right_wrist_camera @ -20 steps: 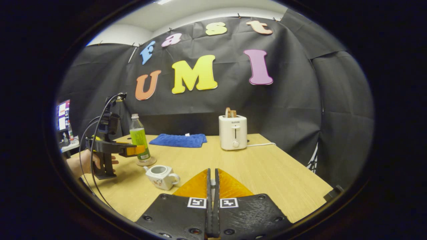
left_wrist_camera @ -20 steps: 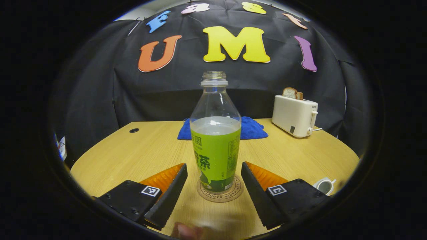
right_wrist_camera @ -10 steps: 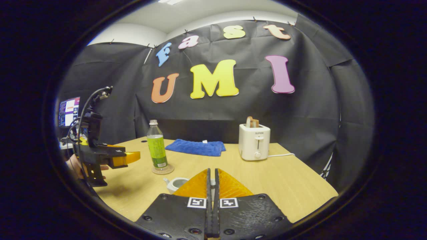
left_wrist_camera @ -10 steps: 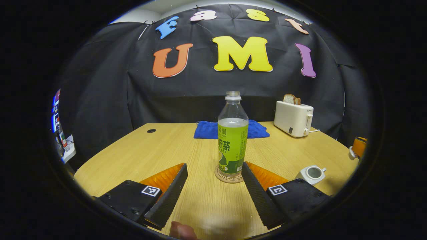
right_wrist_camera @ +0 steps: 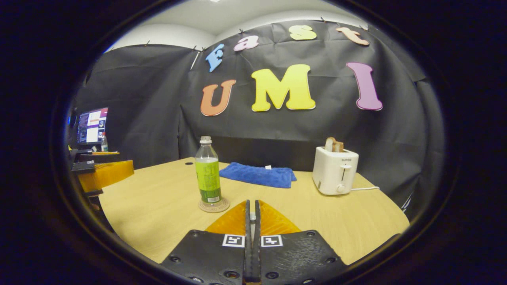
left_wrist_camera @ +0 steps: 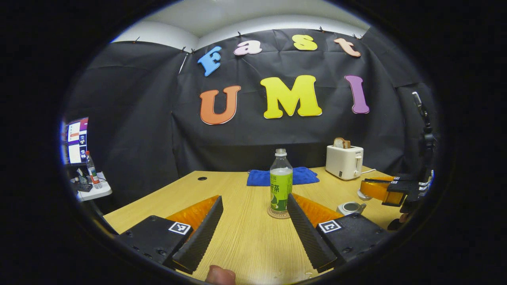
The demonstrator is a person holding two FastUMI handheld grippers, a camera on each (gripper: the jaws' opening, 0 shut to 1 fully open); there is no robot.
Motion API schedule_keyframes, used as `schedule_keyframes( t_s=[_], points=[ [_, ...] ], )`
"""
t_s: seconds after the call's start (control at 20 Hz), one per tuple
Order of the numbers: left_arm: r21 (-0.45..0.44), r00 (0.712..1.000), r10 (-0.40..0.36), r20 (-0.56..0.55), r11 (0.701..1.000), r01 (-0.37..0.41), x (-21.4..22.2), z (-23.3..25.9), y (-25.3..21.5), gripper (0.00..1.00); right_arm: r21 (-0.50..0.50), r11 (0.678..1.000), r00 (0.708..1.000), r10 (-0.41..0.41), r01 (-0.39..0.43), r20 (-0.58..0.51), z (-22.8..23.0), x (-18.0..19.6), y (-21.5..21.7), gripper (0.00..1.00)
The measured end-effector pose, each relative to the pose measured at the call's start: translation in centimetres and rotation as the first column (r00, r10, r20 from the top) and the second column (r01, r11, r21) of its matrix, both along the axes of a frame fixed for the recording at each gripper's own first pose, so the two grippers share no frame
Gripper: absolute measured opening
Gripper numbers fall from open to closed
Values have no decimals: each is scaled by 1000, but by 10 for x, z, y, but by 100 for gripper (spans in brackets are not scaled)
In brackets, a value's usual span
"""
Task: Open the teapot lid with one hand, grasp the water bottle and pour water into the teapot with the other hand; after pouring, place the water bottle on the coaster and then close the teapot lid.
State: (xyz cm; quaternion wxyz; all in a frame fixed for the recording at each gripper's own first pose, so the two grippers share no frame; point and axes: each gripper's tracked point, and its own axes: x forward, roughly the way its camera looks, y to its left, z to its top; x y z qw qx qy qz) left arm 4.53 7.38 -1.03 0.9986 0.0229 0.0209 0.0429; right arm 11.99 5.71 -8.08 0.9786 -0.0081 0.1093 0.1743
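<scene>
The water bottle (left_wrist_camera: 281,186), clear with a green label and no cap, stands upright on the round coaster (left_wrist_camera: 279,215). My left gripper (left_wrist_camera: 254,198) is open, well back from the bottle, with nothing between its fingers. The small white teapot (left_wrist_camera: 350,207) sits lidless to the right of the coaster. Above it hangs my right gripper (left_wrist_camera: 366,189), shut on the white teapot lid (left_wrist_camera: 359,194). In the right gripper view the bottle (right_wrist_camera: 208,176) and coaster (right_wrist_camera: 214,206) stand ahead to the left. My right gripper (right_wrist_camera: 250,202) pinches a small pale piece of the lid (right_wrist_camera: 250,216). The left gripper (right_wrist_camera: 119,171) is at the left edge.
A folded blue cloth (left_wrist_camera: 282,176) lies behind the bottle. A white toaster (left_wrist_camera: 344,161) with bread slices stands at the back right, its cord running off to the right. A side desk with a monitor (left_wrist_camera: 75,136) is beyond the table's left edge. Bare wooden tabletop (right_wrist_camera: 158,206) surrounds the coaster.
My left gripper has drawn back from the bottle, which stays on the coaster. My right gripper, still shut, has shifted so that the teapot has slipped behind its fingers.
</scene>
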Motion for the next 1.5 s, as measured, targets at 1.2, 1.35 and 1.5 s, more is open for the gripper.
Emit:
schedule_keyframes(
  t_s=[1.2,1.35,1.5],
  points=[
    [-12,997,80,3,997,-80,-12,-5,26,100,-25,1000,999,-1,0,-44,-39,10,11,6],
    [-20,997,78,12,997,-77,-13,-2,22,100,10,1000,1000,-18,18,11,-13,6,8,15],
    [-52,997,65,36,997,-63,-16,5,11,100,49,998,995,-53,49,84,16,-6,-5,48]
  ],
)
